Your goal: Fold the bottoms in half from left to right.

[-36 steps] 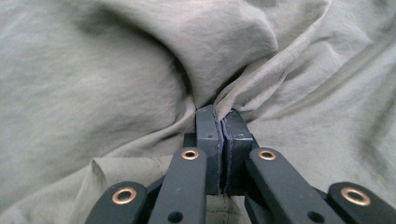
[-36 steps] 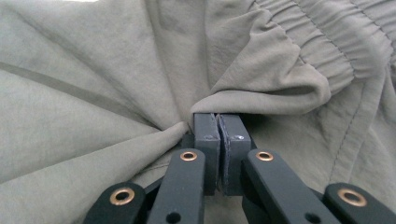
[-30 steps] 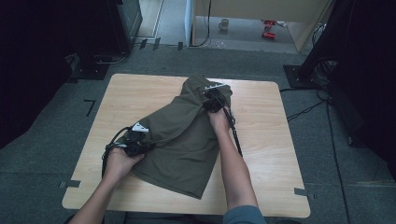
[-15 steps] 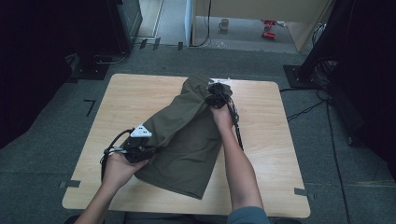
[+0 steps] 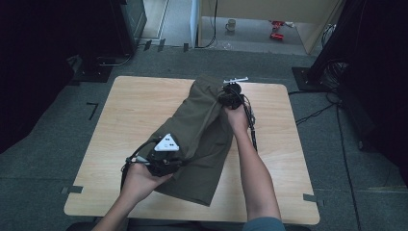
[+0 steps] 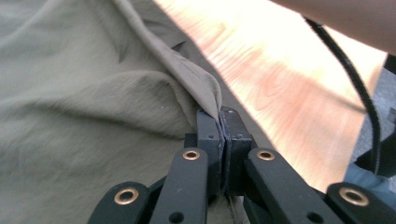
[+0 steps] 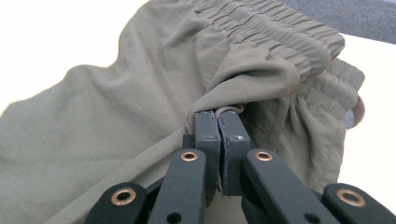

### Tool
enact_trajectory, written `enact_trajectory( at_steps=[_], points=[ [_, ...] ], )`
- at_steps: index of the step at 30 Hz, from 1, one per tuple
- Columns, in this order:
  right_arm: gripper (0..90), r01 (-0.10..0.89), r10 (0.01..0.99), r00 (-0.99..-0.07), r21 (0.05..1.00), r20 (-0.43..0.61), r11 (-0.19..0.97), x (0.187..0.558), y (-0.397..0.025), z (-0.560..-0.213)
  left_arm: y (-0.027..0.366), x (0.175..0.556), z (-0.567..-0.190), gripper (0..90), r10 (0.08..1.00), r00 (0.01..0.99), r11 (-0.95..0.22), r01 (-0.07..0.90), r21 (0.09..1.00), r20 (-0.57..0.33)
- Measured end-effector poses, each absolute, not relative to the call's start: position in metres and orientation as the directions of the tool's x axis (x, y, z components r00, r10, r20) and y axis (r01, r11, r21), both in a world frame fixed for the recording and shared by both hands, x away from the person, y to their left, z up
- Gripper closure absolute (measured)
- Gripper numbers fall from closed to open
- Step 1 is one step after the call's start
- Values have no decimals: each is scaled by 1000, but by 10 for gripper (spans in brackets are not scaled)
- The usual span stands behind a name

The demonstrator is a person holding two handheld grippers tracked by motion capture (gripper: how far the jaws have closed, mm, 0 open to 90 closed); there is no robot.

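- Nearest me, my left gripper (image 5: 179,161) sits at the near-left part of the light wooden table (image 5: 125,115); I see its 2 jaws clenched on a raised fold of the olive-green fabric shorts (image 5: 204,137).
- In the left gripper view, that pinched fold of the shorts (image 6: 93,93) rises as a ridge from between the pads (image 6: 208,133), with bare table (image 6: 280,93) just beside it and my right forearm (image 6: 345,18) crossing the upper corner.
- The shorts lie diagonally across the middle of the table, hem end near me, waist end at the far edge.
- Farther off, my right gripper (image 5: 224,98) is at the far-centre of the table, its 2 jaws squeezed tight on cloth just below the elastic waistband (image 7: 280,32).
- Beyond the table, a white mug (image 5: 232,24) stands on the floor.
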State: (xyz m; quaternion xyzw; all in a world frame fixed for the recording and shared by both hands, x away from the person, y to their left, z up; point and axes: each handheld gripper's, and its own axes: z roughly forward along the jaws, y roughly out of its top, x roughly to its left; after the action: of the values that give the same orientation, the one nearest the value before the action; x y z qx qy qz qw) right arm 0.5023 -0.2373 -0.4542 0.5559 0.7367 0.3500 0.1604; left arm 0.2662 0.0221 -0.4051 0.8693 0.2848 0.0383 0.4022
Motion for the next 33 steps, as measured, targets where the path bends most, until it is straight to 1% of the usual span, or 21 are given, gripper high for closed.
enact_trajectory(
  at_steps=[5, 10, 13, 15, 21, 26, 31, 33],
  points=[
    [879, 712, 932, -327, 689, 155, 136, 499, -243, -460, 3, 264, -410, 894, 498, 849, -529, 459, 714, -177],
    [880, 710, 929, -316, 698, 196, 94, 496, -255, -459, -11, 260, -412, 893, 473, 861, -532, 448, 719, -186],
    [879, 716, 932, -309, 691, 188, 98, 494, -261, -459, -22, 259, -418, 891, 461, 867, -547, 444, 710, -188],
    [877, 719, 935, -305, 687, 179, 104, 492, -263, -460, -28, 259, -424, 891, 457, 866, -543, 453, 706, -204],
    [868, 736, 945, -291, 666, 148, 122, 488, -270, -471, -44, 257, -440, 886, 440, 871, -566, 458, 686, -218],
    [833, 740, 951, -278, 662, 139, 119, 487, -275, -476, -53, 257, -450, 853, 430, 874, -578, 459, 675, -226],
    [830, 734, 955, -272, 668, 120, 126, 485, -281, -476, -57, 257, -456, 824, 419, 876, -583, 461, 670, -238],
    [830, 731, 956, -266, 673, 121, 118, 484, -283, -475, -57, 256, -456, 784, 412, 879, -583, 457, 672, -241]
  ],
)
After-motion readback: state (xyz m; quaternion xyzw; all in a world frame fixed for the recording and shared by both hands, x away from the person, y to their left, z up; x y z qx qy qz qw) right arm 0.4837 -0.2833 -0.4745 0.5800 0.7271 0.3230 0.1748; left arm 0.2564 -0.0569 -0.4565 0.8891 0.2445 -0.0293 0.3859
